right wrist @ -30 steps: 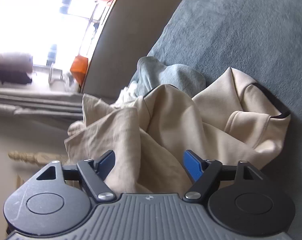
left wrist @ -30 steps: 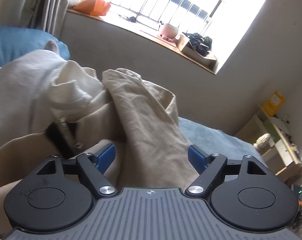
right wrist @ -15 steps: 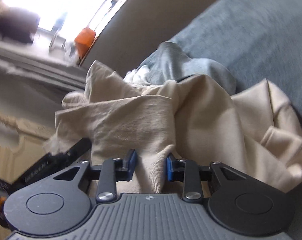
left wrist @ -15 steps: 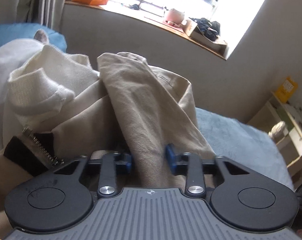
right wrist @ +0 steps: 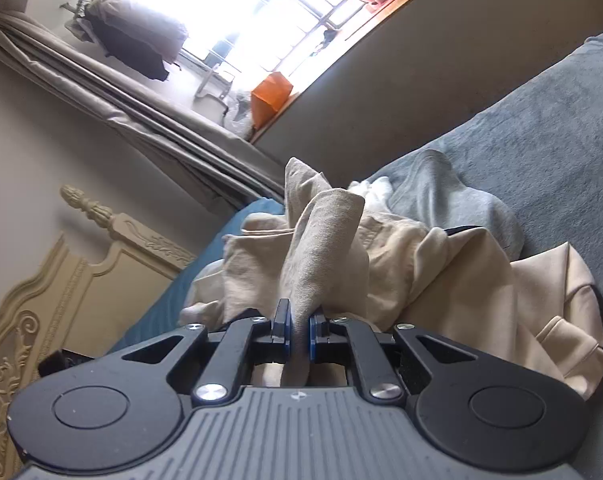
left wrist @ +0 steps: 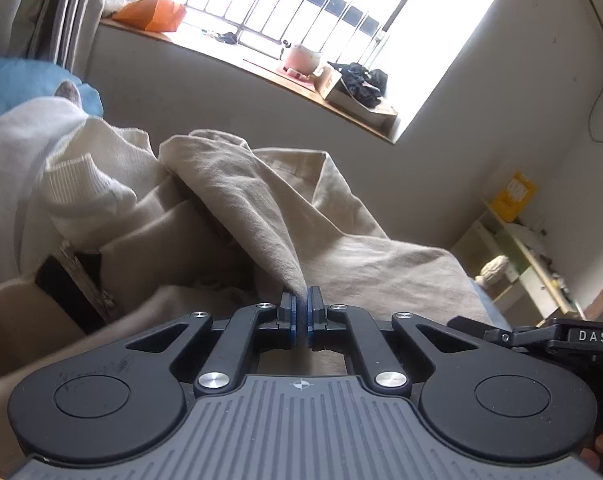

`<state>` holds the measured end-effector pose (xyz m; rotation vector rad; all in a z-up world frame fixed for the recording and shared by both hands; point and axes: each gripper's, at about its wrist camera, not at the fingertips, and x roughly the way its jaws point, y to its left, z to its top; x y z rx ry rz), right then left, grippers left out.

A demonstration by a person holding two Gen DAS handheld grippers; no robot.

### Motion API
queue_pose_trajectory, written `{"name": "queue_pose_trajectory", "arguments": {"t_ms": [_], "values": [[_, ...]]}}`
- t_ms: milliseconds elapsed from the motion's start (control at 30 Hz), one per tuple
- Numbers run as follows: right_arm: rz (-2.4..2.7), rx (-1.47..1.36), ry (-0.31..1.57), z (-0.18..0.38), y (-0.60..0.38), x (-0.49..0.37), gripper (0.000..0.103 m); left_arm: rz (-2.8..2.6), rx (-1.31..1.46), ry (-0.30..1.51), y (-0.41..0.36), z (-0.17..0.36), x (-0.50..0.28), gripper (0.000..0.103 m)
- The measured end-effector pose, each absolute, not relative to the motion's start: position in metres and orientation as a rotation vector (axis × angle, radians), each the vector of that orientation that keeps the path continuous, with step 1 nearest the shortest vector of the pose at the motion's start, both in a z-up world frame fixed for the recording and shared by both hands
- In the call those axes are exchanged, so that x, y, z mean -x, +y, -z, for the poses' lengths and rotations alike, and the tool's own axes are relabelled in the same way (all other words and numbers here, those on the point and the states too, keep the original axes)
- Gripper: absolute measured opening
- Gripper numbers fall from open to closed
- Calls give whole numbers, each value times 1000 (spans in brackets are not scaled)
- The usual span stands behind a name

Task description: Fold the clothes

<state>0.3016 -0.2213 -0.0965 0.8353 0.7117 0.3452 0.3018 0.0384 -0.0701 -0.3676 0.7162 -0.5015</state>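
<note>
A beige twill garment rises in a ridge from a heap of clothes on the bed. My left gripper is shut on a pinched fold of it. In the right wrist view the same beige garment stands up in a peak, and my right gripper is shut on another fold of it. A cream zip jacket with a ribbed cuff lies under it on the left, and its cream body with dark trim spreads to the right. The other gripper's black body shows at the left view's right edge.
A grey garment lies behind the heap on the grey-blue blanket. A blue pillow and carved headboard are at the bed's head. A wall with a cluttered windowsill runs behind; shelves stand at the right.
Both grippers went from open to shut on folds of the beige garment and have lifted it, so the fabric now stretches up from the heap.
</note>
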Motion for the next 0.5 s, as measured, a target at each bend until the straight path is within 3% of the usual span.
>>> {"name": "queue_pose_trajectory", "arguments": {"t_ms": [367, 500], "values": [[-455, -905, 700, 83, -233, -216, 9, 633, 444, 744, 17, 69, -222, 0], [-448, -949, 718, 90, -250, -176, 9, 746, 343, 704, -18, 54, -166, 0]]}}
